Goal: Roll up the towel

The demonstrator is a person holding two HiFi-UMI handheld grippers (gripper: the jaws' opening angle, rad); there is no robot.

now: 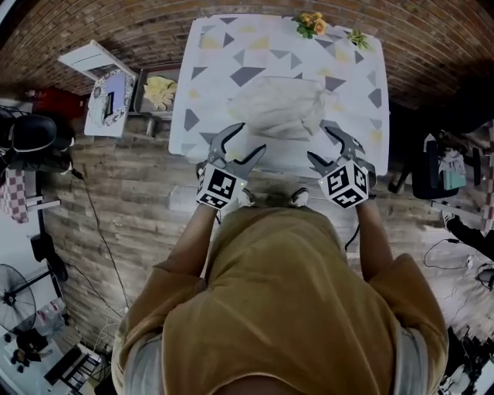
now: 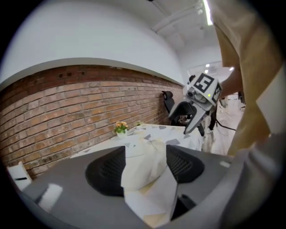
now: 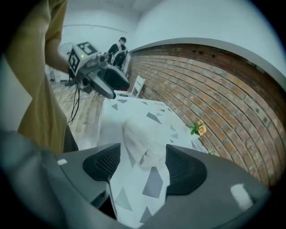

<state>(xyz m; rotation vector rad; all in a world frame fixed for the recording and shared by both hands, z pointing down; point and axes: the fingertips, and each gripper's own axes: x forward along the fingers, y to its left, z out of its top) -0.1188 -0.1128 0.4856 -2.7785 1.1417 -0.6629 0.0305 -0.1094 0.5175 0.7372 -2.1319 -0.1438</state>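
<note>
Both grippers sit over the near edge of the tabletop (image 1: 363,92), side by side. The left gripper (image 1: 252,137) has its jaws partly apart. Its own view shows pale cloth in the gap, but the pads do not visibly press on it, so I take it as empty. The right gripper (image 1: 316,139) also has its jaws partly apart, with only the patterned table cover between the pads and nothing gripped.

Just beyond both sets of tips lies the towel (image 1: 282,108), a loose, crumpled heap in the middle of the tabletop. Its long axis runs left to right, about parallel to the near edge. The left gripper faces its near left end and the right gripper its near right end. Neither is clearly nearer, though the left looks a touch closer to the cloth. The towel is not yet rolled, and it probably needs spreading flat before a roll from the near side will hold.

Nothing stands between the grippers and the towel. The flowers (image 1: 311,23) are well apart from it, at the far edge towards the right corner.
</note>
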